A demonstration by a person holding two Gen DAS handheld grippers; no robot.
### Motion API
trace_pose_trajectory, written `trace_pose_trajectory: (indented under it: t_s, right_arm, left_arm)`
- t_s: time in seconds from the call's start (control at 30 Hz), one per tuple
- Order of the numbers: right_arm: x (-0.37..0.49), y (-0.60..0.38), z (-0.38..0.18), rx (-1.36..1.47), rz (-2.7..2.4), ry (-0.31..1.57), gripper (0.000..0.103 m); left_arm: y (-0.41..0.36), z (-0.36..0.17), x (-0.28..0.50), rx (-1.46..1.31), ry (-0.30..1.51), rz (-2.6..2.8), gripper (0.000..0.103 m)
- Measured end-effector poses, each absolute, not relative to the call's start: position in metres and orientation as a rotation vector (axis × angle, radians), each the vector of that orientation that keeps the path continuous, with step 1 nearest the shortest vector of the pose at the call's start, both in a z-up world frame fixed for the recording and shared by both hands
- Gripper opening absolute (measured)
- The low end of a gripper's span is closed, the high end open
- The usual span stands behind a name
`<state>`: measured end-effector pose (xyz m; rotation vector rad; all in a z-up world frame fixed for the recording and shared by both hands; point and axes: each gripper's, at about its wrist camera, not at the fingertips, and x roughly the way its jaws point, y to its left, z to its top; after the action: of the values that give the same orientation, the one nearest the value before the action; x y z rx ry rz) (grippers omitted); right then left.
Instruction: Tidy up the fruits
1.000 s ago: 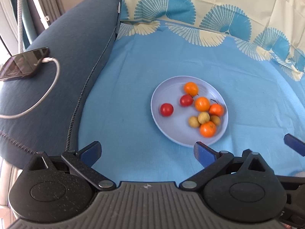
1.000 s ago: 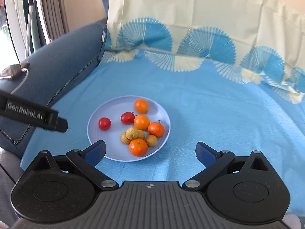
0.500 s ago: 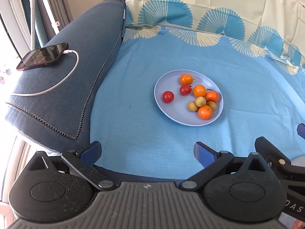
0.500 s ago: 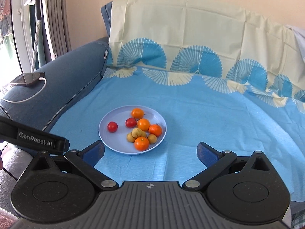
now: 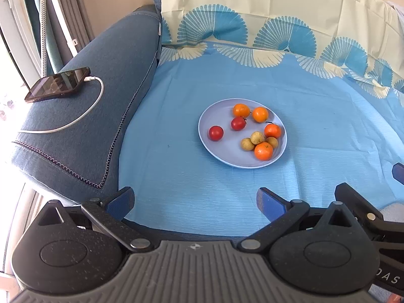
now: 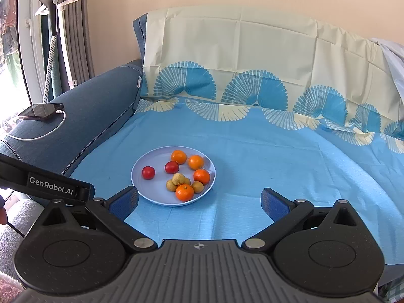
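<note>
Both grippers (image 5: 195, 199) (image 6: 199, 199) have drawn back from the plate (image 6: 149, 192), fingers open and empty; fruit sorting looks finished.

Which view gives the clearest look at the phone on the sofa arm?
The left wrist view. The phone is seen from above, showing its dark screen and the white cable plugged into it. The right wrist view shows the phone only edge-on, small, near the left border.
</note>
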<state>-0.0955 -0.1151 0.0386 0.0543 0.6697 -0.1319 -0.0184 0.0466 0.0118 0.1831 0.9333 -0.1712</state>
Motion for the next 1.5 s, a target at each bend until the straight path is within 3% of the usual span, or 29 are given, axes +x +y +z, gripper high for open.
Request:
trace_pose_trajectory:
  t_s: [1.5]
  right_arm:
    - [-0.0946,-0.1164,0.0338,0.061,-0.131,0.679,0.102]
  left_arm:
    - [0.0433,0.0067,-0.0173,0.214,0.937,-0.16,0.103]
